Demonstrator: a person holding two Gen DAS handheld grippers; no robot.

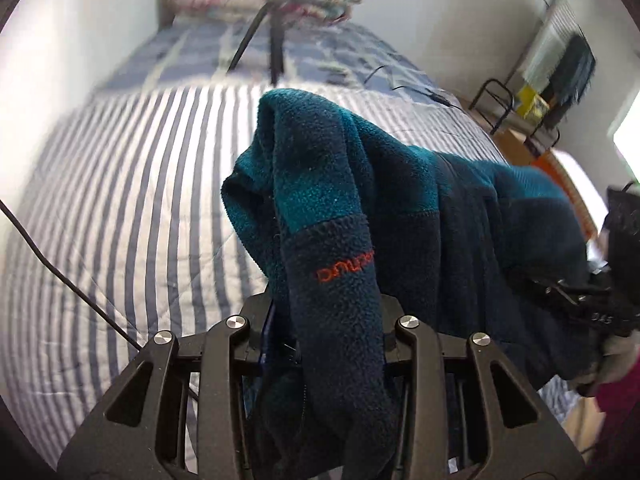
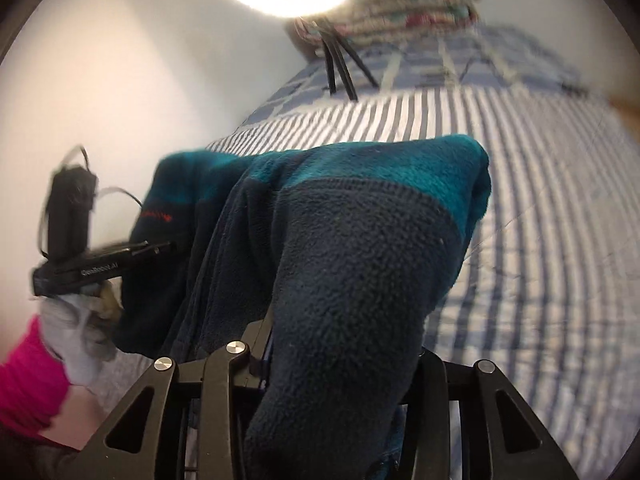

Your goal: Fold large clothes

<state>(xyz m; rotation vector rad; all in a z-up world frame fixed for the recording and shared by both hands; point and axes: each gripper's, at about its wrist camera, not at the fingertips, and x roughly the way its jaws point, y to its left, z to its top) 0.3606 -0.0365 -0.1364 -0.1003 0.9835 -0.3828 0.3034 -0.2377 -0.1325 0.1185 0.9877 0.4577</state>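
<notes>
Gripping the navy-and-teal fleece in both my left gripper and right gripper, I hold it above the striped bed.

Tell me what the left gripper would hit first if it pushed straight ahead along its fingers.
The fleece jacket it already clamps: the left gripper has fabric bunched directly ahead. Past that, probably the striped bedspread, though depth is unclear.

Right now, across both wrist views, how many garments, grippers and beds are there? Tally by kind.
Fleece garments: 1, the teal and navy fleece jacket, hanging from both grippers.
Grippers: 2, the left gripper and the right gripper, each clamped on fleece.
Beds: 1, the striped bed.
Total: 4
</notes>
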